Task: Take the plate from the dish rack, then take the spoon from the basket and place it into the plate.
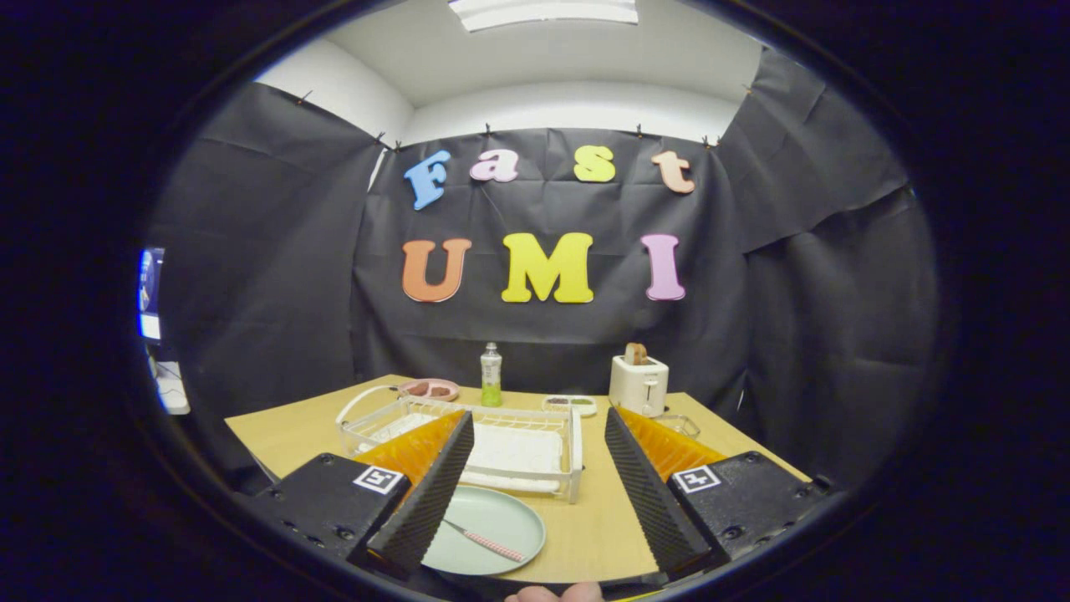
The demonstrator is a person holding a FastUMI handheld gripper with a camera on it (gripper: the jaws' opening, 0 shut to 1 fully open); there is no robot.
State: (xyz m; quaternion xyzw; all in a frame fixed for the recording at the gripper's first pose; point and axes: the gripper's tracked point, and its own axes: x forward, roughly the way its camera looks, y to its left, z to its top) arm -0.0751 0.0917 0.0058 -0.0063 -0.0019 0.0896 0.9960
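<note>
I'm holding my gripper (535,493) wide open, gripping nothing, above the wooden table (602,527). The green plate (493,522) is sitting between the fingers near the left one, the spoon (489,543) lying in it. Beyond is the white dish rack (501,443); behind it, probably a soap bottle (491,376) and a toaster (639,383).

One plate (489,518), one spoon (485,542), one rack (501,443).

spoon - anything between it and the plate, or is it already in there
Nothing stands between them: the spoon already lies on the plate, in front of the dish rack. The gripper is open, holding nothing.
</note>
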